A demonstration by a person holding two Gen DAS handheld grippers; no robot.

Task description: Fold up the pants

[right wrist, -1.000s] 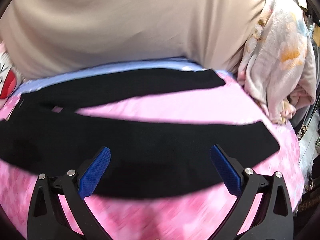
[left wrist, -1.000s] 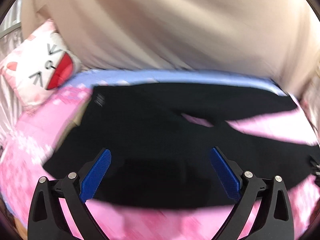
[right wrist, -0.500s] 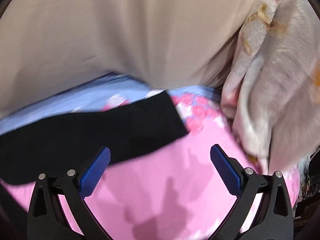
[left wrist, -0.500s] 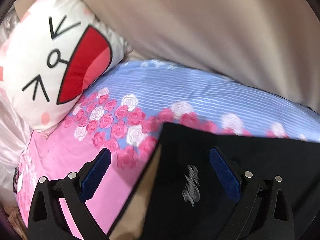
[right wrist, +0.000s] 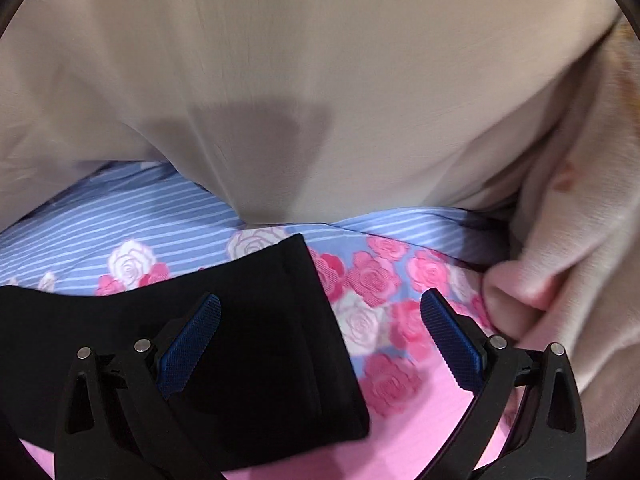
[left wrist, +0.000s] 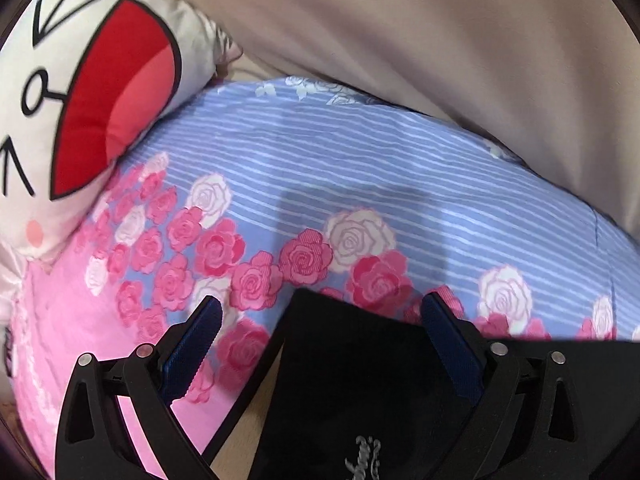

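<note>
The black pants (left wrist: pixel 360 380) lie flat on the rose-print bedsheet (left wrist: pixel 320 184), waist corner under the left gripper (left wrist: pixel 320 320) and far leg cuff (right wrist: pixel 288 320) under the right gripper (right wrist: pixel 320 316). Both grippers are spread wide and grip nothing. The step looks like pinching the far edge at both ends — so each should drop squarely over its corner, catch both layers but not the sheet, and close together so the fold stays even.
</note>
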